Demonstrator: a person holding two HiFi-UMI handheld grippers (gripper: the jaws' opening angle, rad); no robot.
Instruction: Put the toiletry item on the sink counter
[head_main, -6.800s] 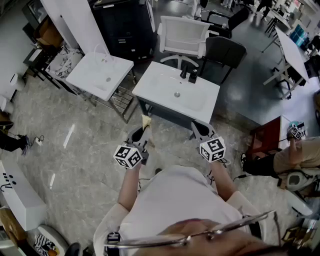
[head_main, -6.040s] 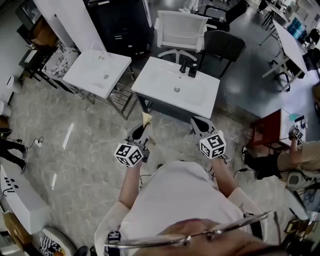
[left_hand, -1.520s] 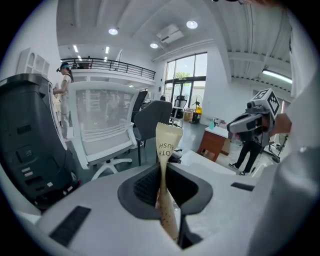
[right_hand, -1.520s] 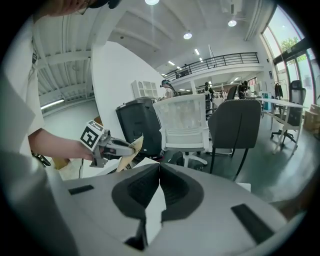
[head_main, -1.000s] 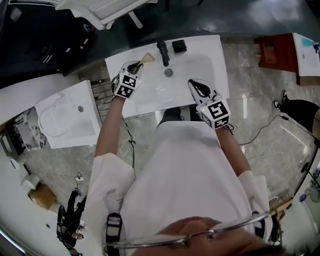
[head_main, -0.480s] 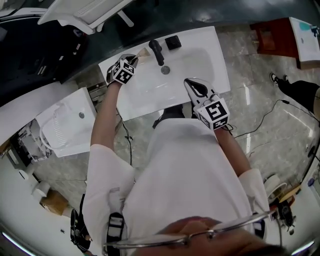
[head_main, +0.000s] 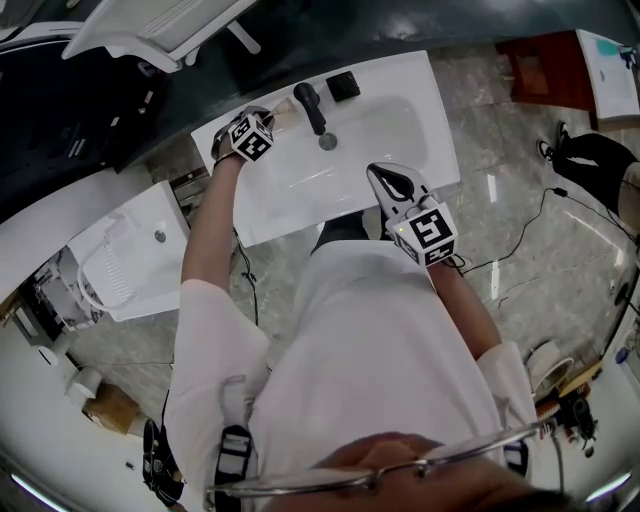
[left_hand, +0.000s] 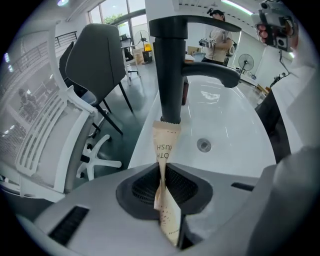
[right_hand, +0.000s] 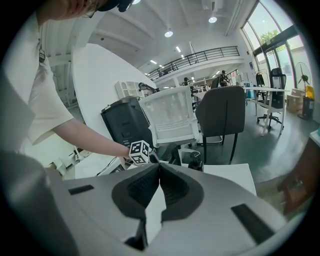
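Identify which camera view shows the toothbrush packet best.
Left gripper view: the toothbrush packet sits close, clamped between its jaws, print partly legible. Head view shows only a tan sliver; right gripper view, nothing.

Packet (head_main: 285, 106) in left gripper (head_main: 271, 114) just left of faucet (head_main: 308, 104), drain (head_main: 327, 143) before faucet, box (head_main: 343, 86) right of it, right gripper (head_main: 384, 178) over sink counter (head_main: 275, 200) front edge, second sink (head_main: 130, 250) further left

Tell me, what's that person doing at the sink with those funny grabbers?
A person stands at a white sink with a grabber in each hand. The left gripper is shut on a thin paper packet, the toiletry item, and holds its tip close to the foot of the black faucet at the back of the counter. It hasn't let go yet. The right gripper is shut with nothing in it, near the sink's front edge.
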